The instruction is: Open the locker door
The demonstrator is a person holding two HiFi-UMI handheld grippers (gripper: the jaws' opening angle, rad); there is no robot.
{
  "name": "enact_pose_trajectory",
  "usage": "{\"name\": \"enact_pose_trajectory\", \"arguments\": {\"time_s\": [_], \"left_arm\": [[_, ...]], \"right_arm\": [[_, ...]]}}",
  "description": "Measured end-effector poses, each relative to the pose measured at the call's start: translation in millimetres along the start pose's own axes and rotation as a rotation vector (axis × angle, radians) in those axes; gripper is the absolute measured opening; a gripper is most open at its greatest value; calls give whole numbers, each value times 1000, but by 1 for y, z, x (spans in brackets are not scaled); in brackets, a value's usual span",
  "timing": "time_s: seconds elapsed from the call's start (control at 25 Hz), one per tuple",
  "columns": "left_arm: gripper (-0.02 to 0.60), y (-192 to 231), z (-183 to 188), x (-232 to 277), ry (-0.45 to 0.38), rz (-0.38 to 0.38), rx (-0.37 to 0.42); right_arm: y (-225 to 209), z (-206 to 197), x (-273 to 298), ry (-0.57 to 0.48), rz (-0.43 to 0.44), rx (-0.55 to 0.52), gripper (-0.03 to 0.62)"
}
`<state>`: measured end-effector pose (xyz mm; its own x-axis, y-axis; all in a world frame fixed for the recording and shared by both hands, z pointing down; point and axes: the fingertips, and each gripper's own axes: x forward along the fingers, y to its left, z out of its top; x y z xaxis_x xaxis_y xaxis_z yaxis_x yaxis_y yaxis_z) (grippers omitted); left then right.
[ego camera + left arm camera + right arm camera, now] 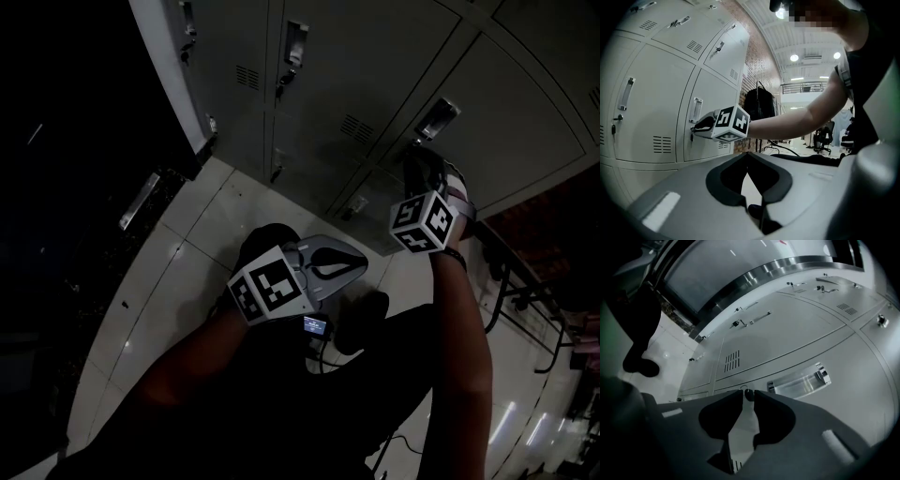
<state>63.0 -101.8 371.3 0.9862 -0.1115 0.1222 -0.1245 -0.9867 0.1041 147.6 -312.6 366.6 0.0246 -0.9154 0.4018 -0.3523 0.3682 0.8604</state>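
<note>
The locker door (855,373) is smooth, matt painted metal. Its handle (799,382), at 4 o'clock in the right gripper view, is glossy metal.

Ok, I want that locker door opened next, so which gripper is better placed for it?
Right. The right gripper is at the door, jaws apart around the small lock knob near the chrome handle. The left gripper is held back from it, jaws together, empty.

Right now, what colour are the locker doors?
The locker doors are pale grey, clearest in the left gripper view.
</note>
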Motion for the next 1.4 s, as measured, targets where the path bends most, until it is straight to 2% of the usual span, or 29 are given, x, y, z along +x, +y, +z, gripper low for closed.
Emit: {"name": "enact_pose_trajectory", "arguments": {"time_s": [0.16,0.24,0.28,0.44,0.64,0.96,1.4], "left_arm": [[12,2,0,-2,10,4,20],[12,1,0,-3,5,4,15],[12,1,0,-3,1,2,11],[12,1,0,-4,-1,2,3],[12,3,-1,-7,-3,2,5],[12,3,-3,-5,11,-1,10],[12,4,-9,-1,38,1,12]], "right_arm": [[4,-3,8,66,-45,-151,84],[5,-3,9,85,-75,-199,60],[5,-3,8,92,-90,-208,36],[9,-2,-1,100,-124,-255,26],[26,1,-34,41,-136,-295,26],[59,-16,-119,-43,-150,-260,29],[76,-76,-199,-27,-111,-150,38]]}}
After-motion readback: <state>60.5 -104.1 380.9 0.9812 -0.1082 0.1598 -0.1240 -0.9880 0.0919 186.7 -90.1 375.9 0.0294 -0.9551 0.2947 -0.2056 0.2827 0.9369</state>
